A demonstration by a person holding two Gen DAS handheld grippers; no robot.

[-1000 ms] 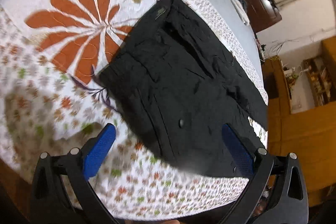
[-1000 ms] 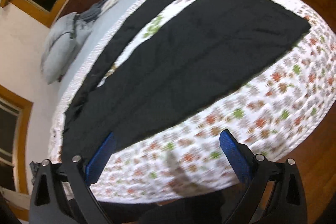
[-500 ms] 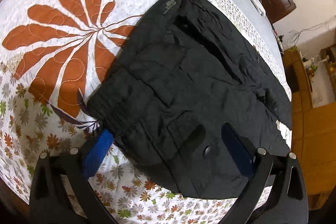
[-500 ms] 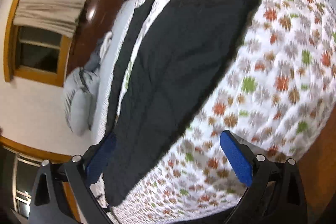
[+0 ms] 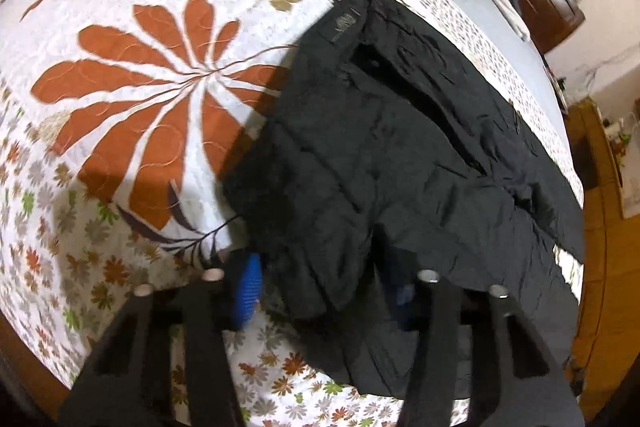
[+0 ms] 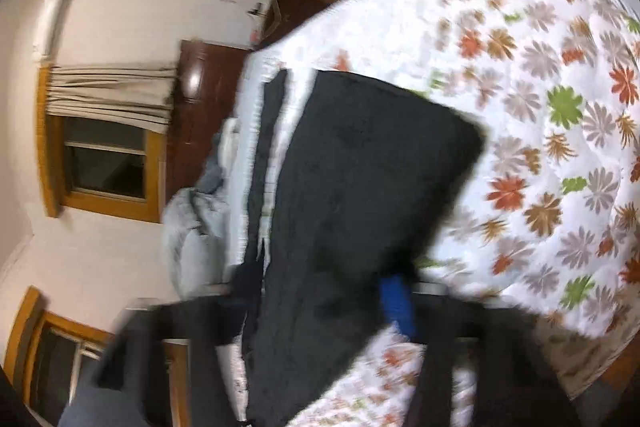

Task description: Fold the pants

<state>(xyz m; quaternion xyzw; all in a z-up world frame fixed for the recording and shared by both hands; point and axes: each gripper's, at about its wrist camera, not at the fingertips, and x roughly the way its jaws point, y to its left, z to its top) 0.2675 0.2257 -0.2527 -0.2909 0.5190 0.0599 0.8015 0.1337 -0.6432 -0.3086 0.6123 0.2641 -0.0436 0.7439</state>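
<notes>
Left gripper (image 5: pixel 326 287): we are pinching waist edge of pants (image 5: pixel 400 155), blue pads (image 5: pixel 249 289) pressed into bunched black fabric. Right gripper (image 6: pixel 316 303): we are clamping on pant leg near its cuff end, one blue pad (image 6: pixel 396 301) showing, other hidden behind cloth; view blurring. Pants lying spread on floral quilt (image 5: pixel 120 115), waist at near edge, legs running away. Farther off, grey pillows (image 6: pixel 192 223) sitting beside bed, curtain (image 6: pixel 108 93) hanging over window.
</notes>
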